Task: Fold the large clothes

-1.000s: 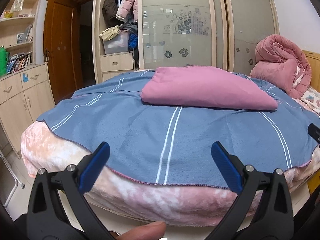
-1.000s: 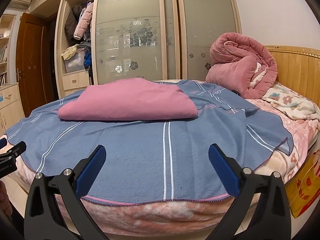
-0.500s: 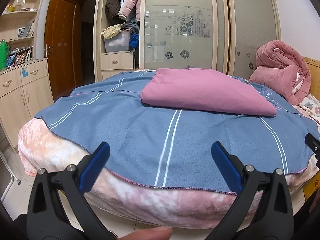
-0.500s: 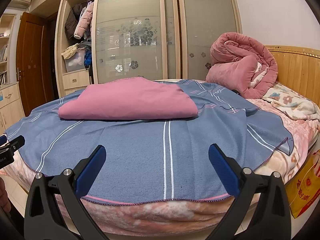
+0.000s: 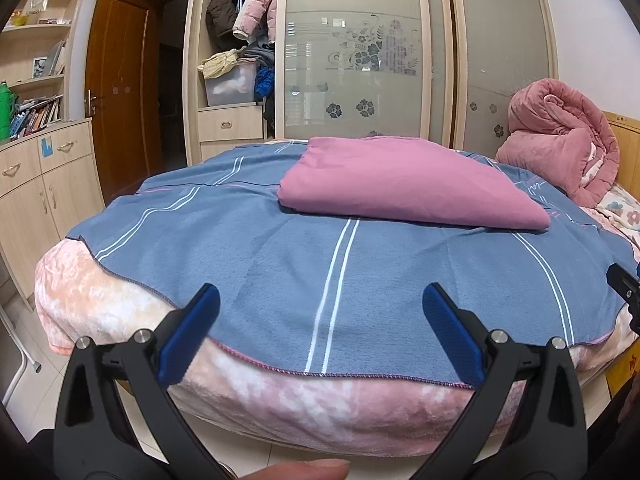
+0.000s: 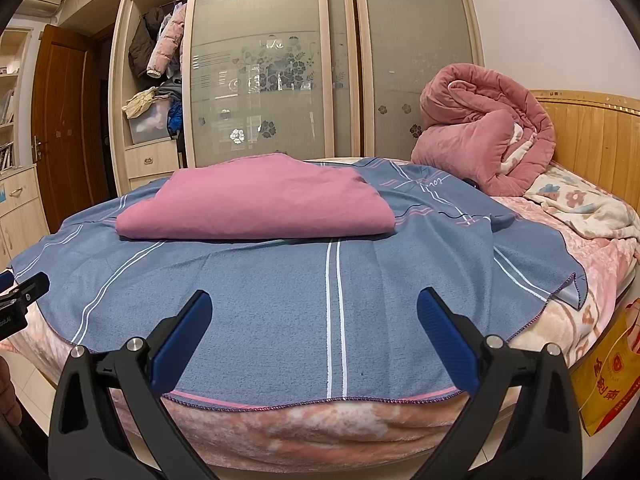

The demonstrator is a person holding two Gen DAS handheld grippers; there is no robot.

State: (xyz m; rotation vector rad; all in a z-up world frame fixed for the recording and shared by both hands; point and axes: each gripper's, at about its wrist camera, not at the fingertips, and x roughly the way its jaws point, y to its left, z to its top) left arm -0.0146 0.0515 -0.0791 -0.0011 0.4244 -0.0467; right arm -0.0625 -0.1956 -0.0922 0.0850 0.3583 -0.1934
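A pink cloth (image 6: 256,200) lay folded at twelve o'clock on the blue blanket (image 6: 280,304), itself spread flat, unfolded. Both the left gripper (image 5: 320,332) and right gripper (image 6: 314,332) hovered released, holding nothing, near its hem.

The bed (image 6: 320,432) wears a mottled pink plush cover, and a blue striped blanket (image 6: 280,300) spreads flat across it. Beyond the blanket, by the wooden headboard (image 6: 592,136), sit a rolled pink quilt (image 6: 480,136) and a rumpled floral sheet (image 6: 580,208).
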